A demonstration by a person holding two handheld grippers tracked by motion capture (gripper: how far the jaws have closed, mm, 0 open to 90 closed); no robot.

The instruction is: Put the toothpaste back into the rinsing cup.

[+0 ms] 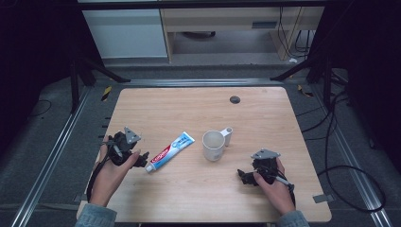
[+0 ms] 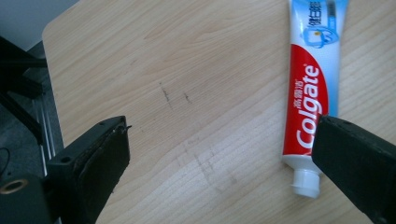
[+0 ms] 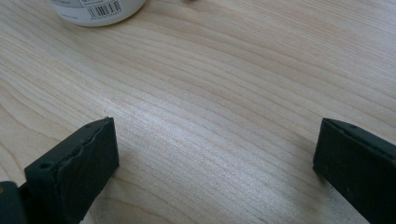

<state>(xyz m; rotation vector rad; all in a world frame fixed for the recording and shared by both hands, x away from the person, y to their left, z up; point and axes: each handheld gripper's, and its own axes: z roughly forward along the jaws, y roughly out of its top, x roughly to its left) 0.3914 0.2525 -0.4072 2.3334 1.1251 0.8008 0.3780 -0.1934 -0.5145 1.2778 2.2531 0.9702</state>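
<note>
We hold our left gripper (image 1: 143,158) spread wide beside the cap of a red, white and blue Colgate toothpaste tube (image 1: 169,152).

The tube (image 2: 312,93) lies flat and diagonal on the light wooden table (image 1: 189,194), white screw cap nearest us, left of a white plastic mug (image 1: 213,145). Our right gripper (image 1: 243,177) rests open and empty, nearer us than the mug.

One toothpaste tube (image 1: 169,152), one mug (image 1: 214,145)

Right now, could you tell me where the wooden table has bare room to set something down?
The far half of the light wooden table is bare up to a small dark grommet. The near edge between the hands is free. The red-and-blue toothpaste tube and white mug crowd the middle.
</note>
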